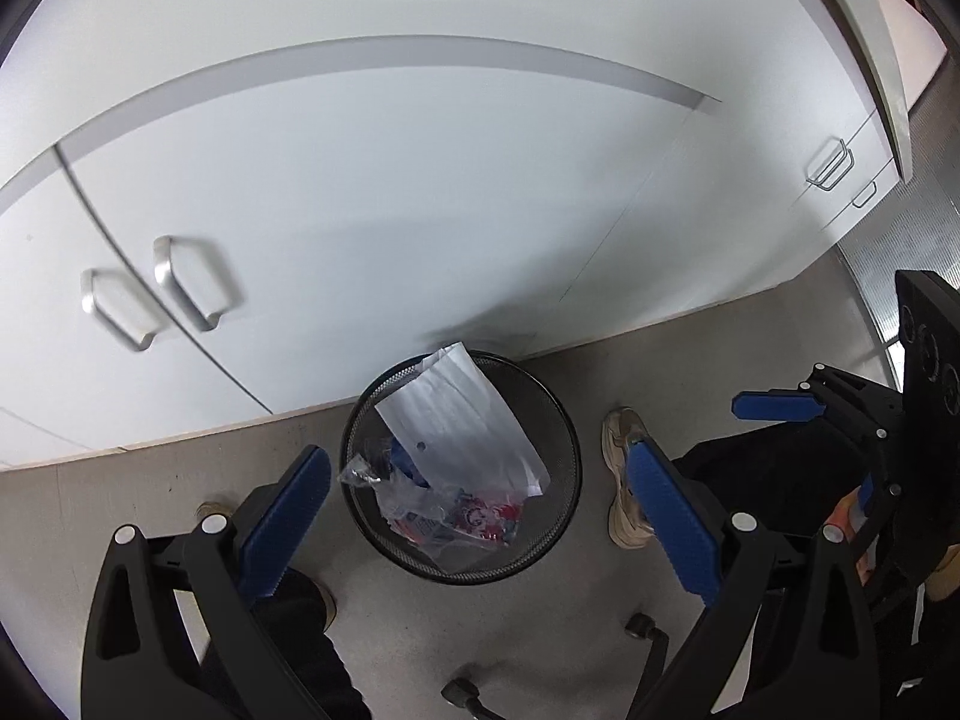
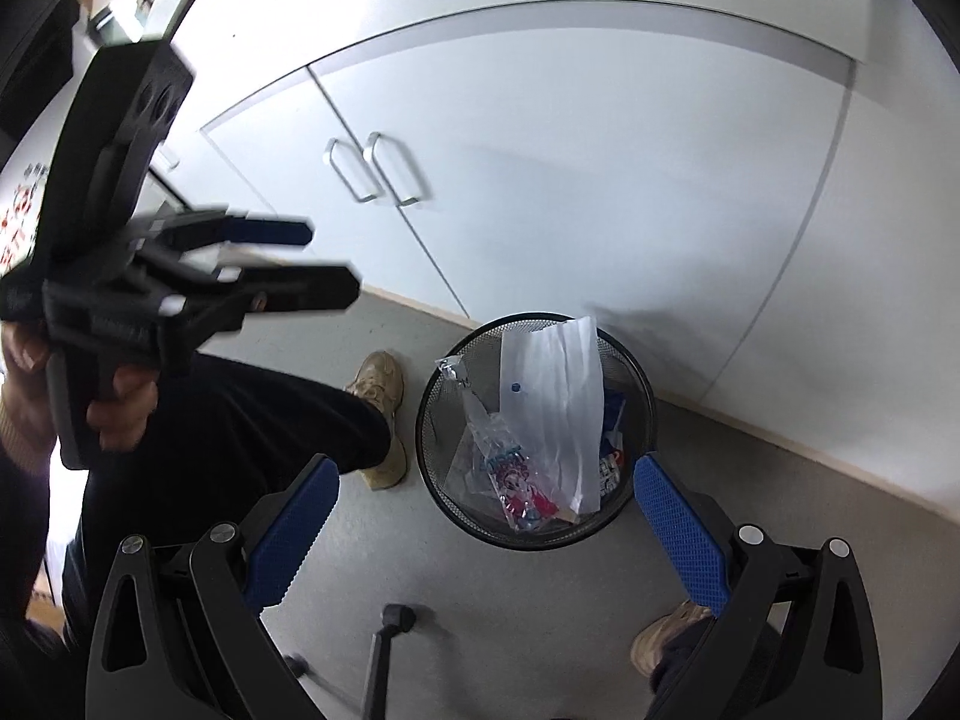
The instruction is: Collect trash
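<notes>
Both tools hang wide and empty over the bin.

Left tool (image 1: 474, 516) and right tool (image 2: 480, 528) gape above the black mesh bin (image 1: 558, 420), which stands on the floor against white cupboards (image 1: 360, 210). Inside it, white paper (image 1: 462, 414) and clear wrappers (image 1: 444, 510): probably light, crinkly, slippery; best pinched at an edge.

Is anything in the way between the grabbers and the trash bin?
Nothing visible blocks them. The left gripper and right gripper are both open and empty above the black mesh bin. The bin's top is uncovered, with a white paper bag and wrappers already inside.
</notes>
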Tool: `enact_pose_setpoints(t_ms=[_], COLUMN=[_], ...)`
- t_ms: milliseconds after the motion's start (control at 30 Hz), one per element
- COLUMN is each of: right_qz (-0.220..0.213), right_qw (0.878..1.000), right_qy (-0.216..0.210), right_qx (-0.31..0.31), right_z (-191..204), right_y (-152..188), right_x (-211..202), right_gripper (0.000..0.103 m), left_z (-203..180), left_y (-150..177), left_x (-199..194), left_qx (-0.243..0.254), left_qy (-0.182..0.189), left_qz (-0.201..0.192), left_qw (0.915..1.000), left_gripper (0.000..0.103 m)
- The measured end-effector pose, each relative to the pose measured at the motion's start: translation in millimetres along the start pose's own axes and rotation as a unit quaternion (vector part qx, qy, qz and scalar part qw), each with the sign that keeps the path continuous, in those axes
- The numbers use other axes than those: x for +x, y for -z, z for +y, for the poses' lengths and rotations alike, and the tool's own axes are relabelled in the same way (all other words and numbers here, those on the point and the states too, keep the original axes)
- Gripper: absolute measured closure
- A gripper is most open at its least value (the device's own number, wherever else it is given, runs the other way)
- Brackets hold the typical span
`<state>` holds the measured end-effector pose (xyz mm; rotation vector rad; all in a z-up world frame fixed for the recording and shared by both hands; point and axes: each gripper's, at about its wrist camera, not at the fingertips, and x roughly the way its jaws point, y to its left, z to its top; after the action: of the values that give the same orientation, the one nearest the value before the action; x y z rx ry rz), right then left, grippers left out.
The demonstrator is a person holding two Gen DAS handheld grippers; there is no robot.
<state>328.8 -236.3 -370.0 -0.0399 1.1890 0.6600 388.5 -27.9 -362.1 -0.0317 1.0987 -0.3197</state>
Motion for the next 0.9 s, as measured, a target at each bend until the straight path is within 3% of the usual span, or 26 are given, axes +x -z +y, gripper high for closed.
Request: enact_pose_setpoints(t_ms=[100, 300, 533, 900], right_qz=[0.006, 0.005, 0.001, -0.008], right_qw=[1.000, 0.999, 0.998, 0.998], right_qy=[0.015, 0.030, 0.025, 0.024], right_qx=[0.011, 0.012, 0.065, 0.061], right_z=[0.0, 0.7, -18.2, -8.9], right_y=[7.2, 16.7, 30.2, 27.9], right_x=[3.7, 1.9, -0.8, -3.0], right_gripper=[0.003, 0.003, 0.003, 0.003], left_z=[-10.3, -16.4, -18.9, -17.9], left_y=[17.2, 49.7, 80.3, 96.7], left_x=[-4.7, -15.1, -7.6, -2.5], left_qx=[0.001, -0.037, -0.045, -0.024], left_qy=[-0.025, 0.009, -0.002, -0.037], left_qz=[-0.001, -0.013, -0.001, 0.004], left_qw=[0.9997, 0.9992, 0.9990, 0.9990], left_gripper=[0.004, 0.004, 0.004, 0.004])
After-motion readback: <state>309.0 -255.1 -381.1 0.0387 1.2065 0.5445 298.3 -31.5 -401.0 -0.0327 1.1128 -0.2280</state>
